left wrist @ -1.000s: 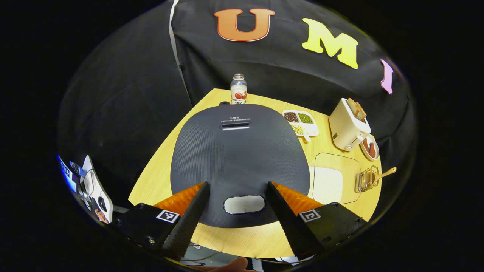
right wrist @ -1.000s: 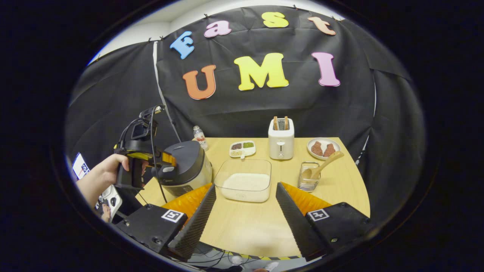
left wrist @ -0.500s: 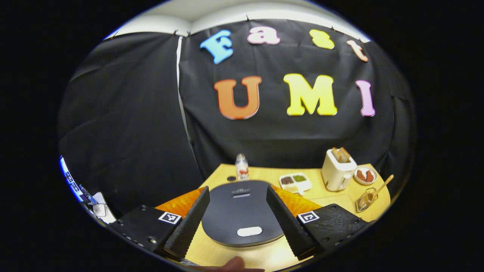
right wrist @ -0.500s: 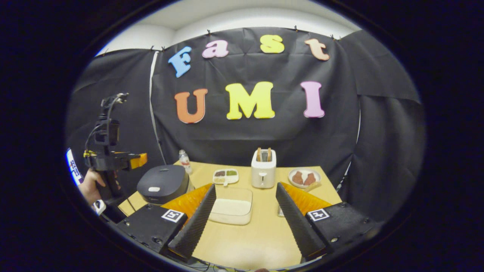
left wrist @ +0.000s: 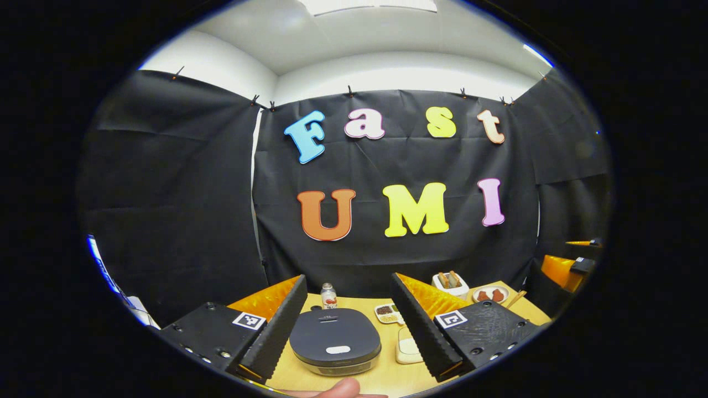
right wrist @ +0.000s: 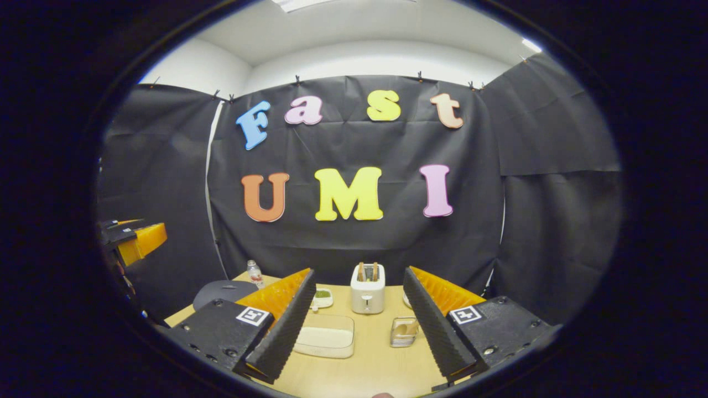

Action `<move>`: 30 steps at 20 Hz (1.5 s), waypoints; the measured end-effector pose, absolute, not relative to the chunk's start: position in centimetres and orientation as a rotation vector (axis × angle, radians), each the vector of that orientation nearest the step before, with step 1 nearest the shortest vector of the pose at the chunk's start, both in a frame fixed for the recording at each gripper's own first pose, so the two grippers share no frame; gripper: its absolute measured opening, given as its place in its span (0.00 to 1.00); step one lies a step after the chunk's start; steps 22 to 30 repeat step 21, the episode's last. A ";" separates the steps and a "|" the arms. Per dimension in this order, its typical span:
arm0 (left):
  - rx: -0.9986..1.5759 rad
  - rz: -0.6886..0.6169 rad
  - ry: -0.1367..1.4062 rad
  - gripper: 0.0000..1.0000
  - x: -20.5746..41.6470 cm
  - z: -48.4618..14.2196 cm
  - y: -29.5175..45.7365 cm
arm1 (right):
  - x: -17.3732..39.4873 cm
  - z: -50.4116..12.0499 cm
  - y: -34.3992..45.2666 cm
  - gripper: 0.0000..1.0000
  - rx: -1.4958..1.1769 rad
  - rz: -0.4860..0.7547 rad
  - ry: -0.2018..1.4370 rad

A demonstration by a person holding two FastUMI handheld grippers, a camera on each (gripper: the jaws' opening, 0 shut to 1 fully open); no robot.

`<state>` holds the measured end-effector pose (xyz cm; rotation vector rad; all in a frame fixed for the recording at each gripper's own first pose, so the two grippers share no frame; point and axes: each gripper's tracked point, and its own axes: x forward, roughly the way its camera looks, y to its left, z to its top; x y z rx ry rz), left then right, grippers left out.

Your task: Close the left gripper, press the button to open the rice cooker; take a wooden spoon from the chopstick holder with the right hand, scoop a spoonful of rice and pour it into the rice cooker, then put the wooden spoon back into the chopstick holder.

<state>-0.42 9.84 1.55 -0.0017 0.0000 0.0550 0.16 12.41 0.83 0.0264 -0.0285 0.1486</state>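
The dark rice cooker stands shut on the wooden table, its pale lid button facing up. My left gripper is open, raised well back from the cooker, which shows low between its fingers. My right gripper is open too and holds nothing. Below it lie the clear box of rice and the wire chopstick holder. The wooden spoon's handle sticks out at the table's right. The left gripper shows at the left edge of the right gripper view.
A white toaster stands at the back of the table, with a small bottle and a divided dish of beans to its left. A plate of food sits at the far right. A thumb shows at the bottom edge.
Both grippers have pulled up and back from the table and tilted toward the wall. The left one was close above the cooker lid a second ago. Both stayed open.
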 end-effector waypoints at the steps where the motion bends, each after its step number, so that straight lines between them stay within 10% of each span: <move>1: -0.011 0.055 -0.002 0.96 -0.9 1.9 9.9 | 0.0 0.9 12.6 0.96 0.024 0.147 -0.029; 30: 0.013 0.067 0.013 0.96 -3.8 2.2 10.6 | -3.0 2.7 13.9 1.00 -0.005 0.159 -0.066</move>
